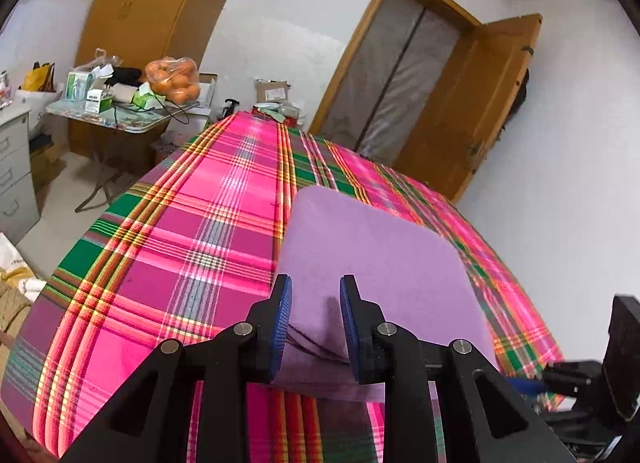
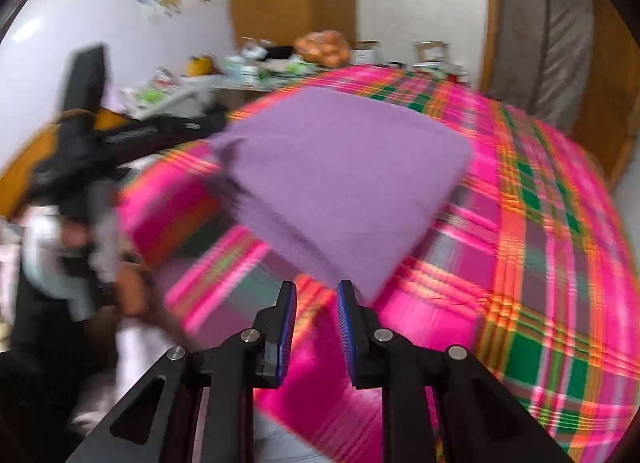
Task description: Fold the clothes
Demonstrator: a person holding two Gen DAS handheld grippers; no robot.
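Note:
A folded purple cloth (image 1: 372, 263) lies in a thick square stack on the pink plaid bed cover (image 1: 180, 243). My left gripper (image 1: 316, 287) is open, its blue-padded fingers straddling the stack's near edge, where the layers show between them. In the blurred right wrist view the same purple cloth (image 2: 344, 183) sits just ahead of my right gripper (image 2: 317, 291), which is open with nothing between its fingers. The cloth's near corner is close to the right fingertip. The left gripper (image 2: 120, 135) shows as a black shape at the cloth's left side.
The plaid cover (image 2: 540, 263) spreads wide around the cloth. A cluttered small table (image 1: 120, 111) with a bag of oranges (image 1: 174, 79) stands beyond the bed. A grey drawer unit (image 1: 14, 167) is at left, an open wooden door (image 1: 480, 103) at right. A person's hand (image 2: 132, 291) shows at left.

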